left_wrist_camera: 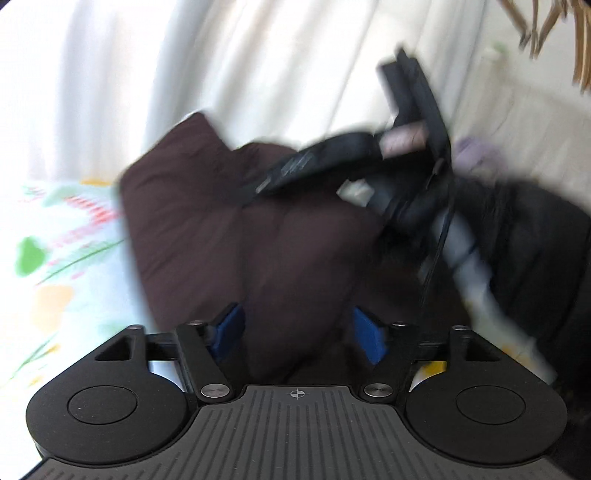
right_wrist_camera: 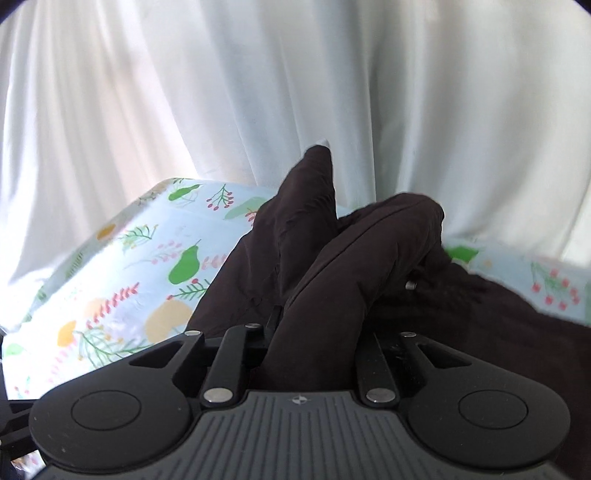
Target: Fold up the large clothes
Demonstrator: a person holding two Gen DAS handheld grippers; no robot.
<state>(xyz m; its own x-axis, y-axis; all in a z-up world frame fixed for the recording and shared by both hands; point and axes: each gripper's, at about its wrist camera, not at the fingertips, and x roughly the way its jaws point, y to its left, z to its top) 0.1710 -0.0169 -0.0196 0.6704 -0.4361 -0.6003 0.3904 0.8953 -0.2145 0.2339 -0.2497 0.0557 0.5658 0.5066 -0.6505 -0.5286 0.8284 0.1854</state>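
A dark brown garment (left_wrist_camera: 221, 221) lies bunched on a floral-print sheet (left_wrist_camera: 66, 240). My left gripper (left_wrist_camera: 299, 332) is open, its blue pads (left_wrist_camera: 229, 328) wide apart with a fold of the garment lying loose between them. In the right wrist view a thick fold of the garment (right_wrist_camera: 332, 258) rises out of my right gripper (right_wrist_camera: 314, 332), which is shut on it; the cloth hides the pads. The right gripper's black frame (left_wrist_camera: 406, 147) shows blurred across the upper right of the left wrist view, above the garment.
A white curtain (right_wrist_camera: 258, 92) hangs right behind the sheet's far edge (right_wrist_camera: 177, 182). Wooden hangers (left_wrist_camera: 535, 29) show at the top right. A small metal snap (right_wrist_camera: 410, 285) sits on the garment. More dark cloth (left_wrist_camera: 535, 240) fills the right side.
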